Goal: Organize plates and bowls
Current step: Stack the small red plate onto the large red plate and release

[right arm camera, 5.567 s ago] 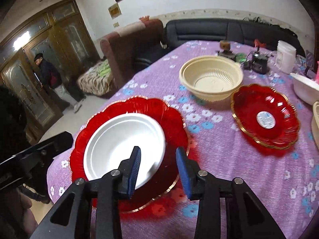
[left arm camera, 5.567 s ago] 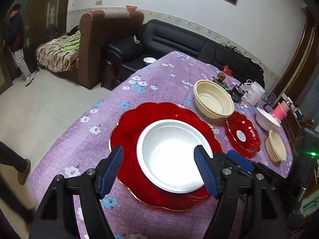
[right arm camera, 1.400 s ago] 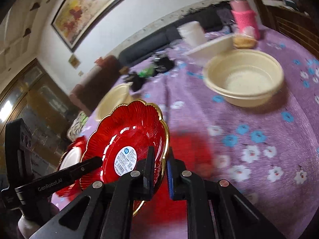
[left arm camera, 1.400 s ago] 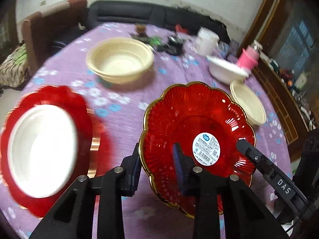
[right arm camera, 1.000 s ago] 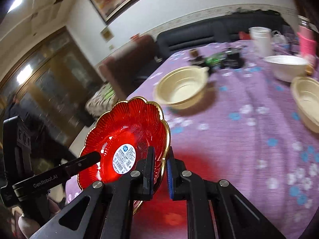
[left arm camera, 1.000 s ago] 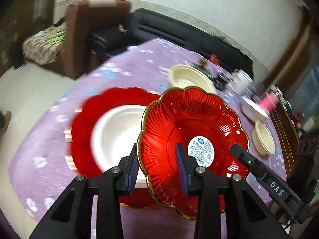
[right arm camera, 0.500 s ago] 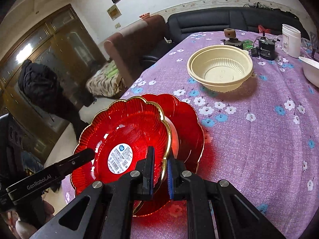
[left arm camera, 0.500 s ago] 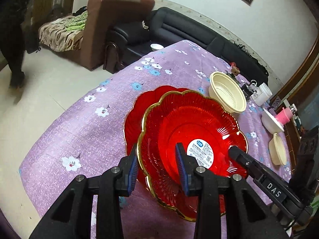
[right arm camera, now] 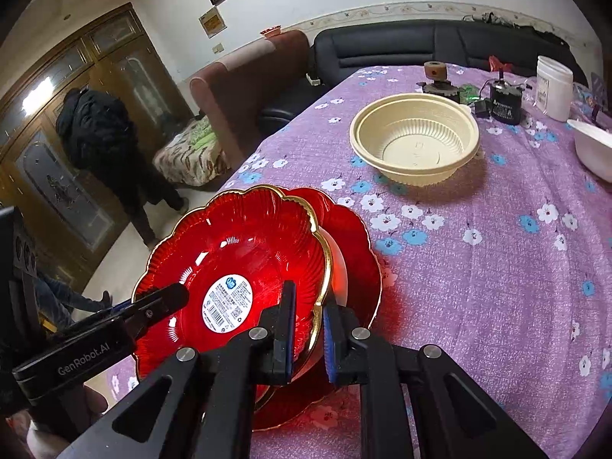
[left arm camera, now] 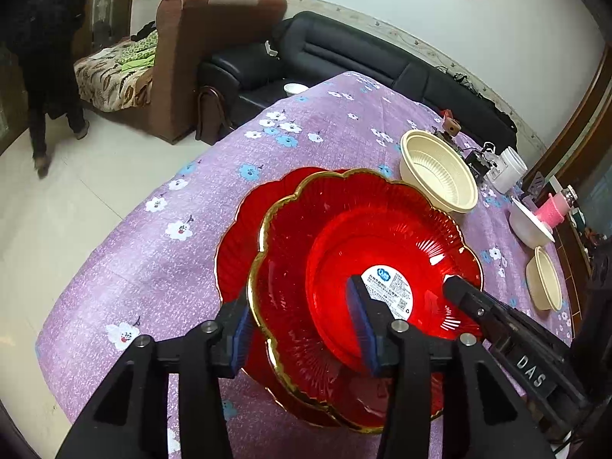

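Both the left tool [left arm camera: 302,325] and right tool [right arm camera: 308,329] pinch the small red plate's [left arm camera: 367,252] rim; it hides most of the white bowl [right arm camera: 338,267] in the large red plate [right arm camera: 355,237].

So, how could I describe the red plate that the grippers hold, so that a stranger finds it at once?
Start at the purple flowered tablecloth and go to its near corner, where two red plates overlap. The one you want is the upper plate, held at its rim by the left gripper and the right gripper. Unlike the lower plate, it carries a white label in its middle.

Small red plate [left arm camera: 367,252] (formerly apart) now covers the white bowl [right arm camera: 338,264].
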A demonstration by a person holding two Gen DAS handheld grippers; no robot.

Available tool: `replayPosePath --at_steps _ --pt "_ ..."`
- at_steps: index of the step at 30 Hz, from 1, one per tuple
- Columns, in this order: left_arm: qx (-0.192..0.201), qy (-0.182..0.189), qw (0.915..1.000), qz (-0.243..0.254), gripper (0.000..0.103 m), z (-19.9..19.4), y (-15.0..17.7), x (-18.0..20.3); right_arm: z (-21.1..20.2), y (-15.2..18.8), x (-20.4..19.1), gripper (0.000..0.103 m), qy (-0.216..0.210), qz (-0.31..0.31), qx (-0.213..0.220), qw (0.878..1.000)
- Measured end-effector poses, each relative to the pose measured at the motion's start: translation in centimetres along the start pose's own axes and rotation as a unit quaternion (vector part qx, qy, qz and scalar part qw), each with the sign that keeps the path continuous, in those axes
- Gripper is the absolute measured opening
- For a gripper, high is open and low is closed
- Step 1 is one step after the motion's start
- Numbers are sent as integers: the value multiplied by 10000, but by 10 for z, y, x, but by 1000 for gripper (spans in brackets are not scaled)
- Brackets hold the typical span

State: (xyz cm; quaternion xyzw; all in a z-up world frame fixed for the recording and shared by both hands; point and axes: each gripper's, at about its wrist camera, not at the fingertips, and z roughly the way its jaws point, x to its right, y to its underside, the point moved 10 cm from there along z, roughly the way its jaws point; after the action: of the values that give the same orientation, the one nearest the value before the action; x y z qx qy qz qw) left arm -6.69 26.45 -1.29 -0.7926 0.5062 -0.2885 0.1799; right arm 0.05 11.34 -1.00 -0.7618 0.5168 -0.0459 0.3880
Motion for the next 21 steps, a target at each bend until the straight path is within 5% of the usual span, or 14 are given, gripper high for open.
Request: replayPosePath --at_steps 12,21 --pt "48 -4 10000 77 46 2 -2 4 -12 -9 -7 30 1169 -1106 802 9837" --pt "-5 -30 9997 260 46 14 1 17 -38 -18 15 42 1102 -602 1092 9861"
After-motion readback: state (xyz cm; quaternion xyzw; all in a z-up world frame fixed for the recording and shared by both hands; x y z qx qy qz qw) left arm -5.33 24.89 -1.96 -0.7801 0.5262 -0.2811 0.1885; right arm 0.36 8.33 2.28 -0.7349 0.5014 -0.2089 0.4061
